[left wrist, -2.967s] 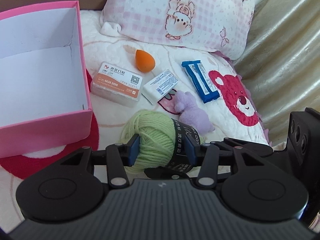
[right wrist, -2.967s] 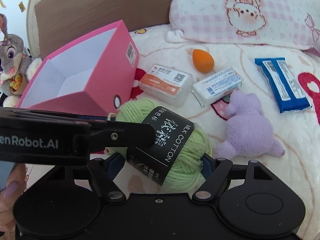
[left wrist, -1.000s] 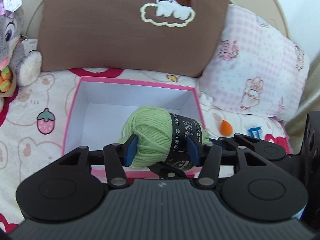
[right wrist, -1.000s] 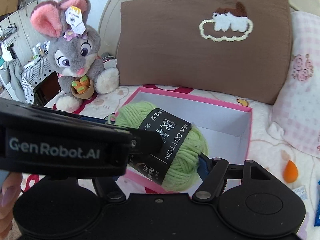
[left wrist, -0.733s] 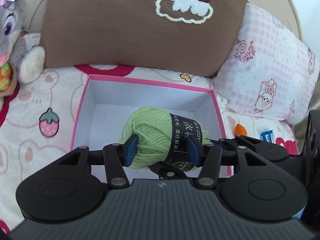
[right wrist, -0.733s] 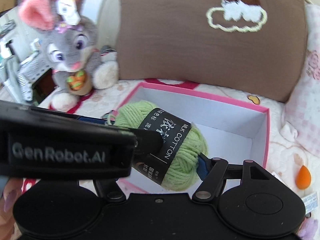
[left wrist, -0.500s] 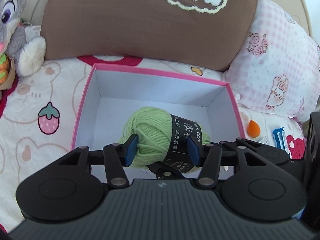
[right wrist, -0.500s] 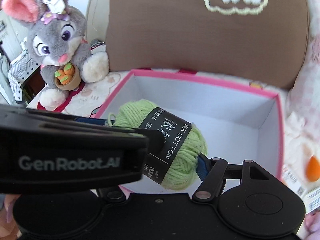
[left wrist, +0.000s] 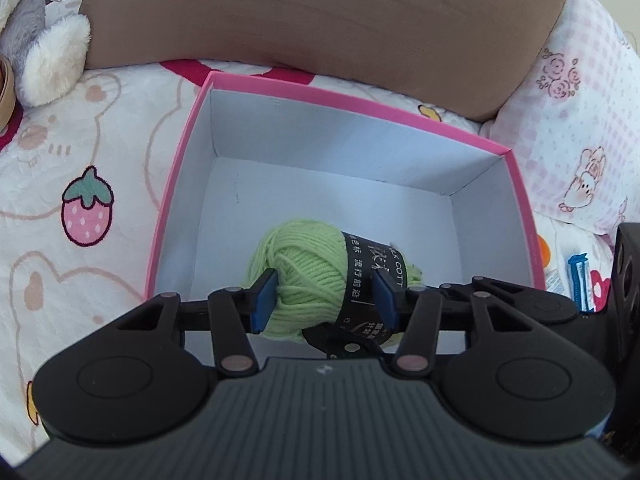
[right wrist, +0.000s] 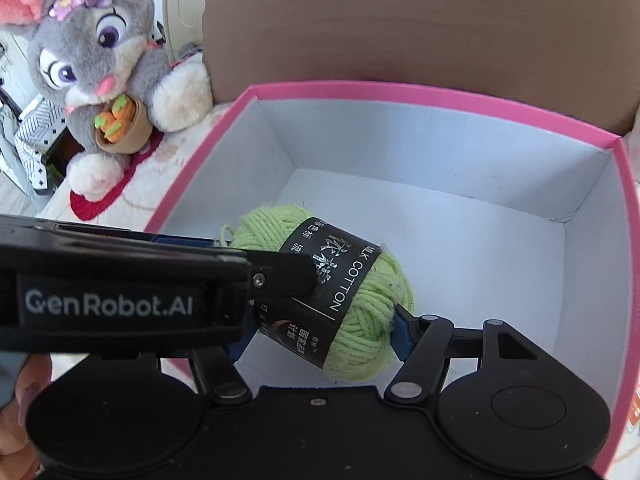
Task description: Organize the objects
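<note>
A green yarn ball [left wrist: 308, 272] with a black paper band is held by both grippers at once. My left gripper [left wrist: 325, 300] is shut on it, blue pads on either side. My right gripper [right wrist: 320, 338] is shut on the same yarn ball [right wrist: 360, 320] from its own side, and the left gripper's finger crosses that view. The yarn hangs inside the open pink box [left wrist: 176, 184], low over its white floor. The box also shows in the right wrist view [right wrist: 400, 94]. I cannot tell whether the yarn touches the floor.
A brown pillow [left wrist: 320, 12] leans behind the box and a pink checked pillow [left wrist: 576, 120] lies to its right. A grey plush rabbit [right wrist: 100, 60] sits left of the box. An orange sponge [left wrist: 543, 252] and a blue packet [left wrist: 578, 276] lie beyond the box's right wall.
Both grippers have carried the yarn ball from the bedspread over the pink box and lowered it inside. The box now fills both views.
</note>
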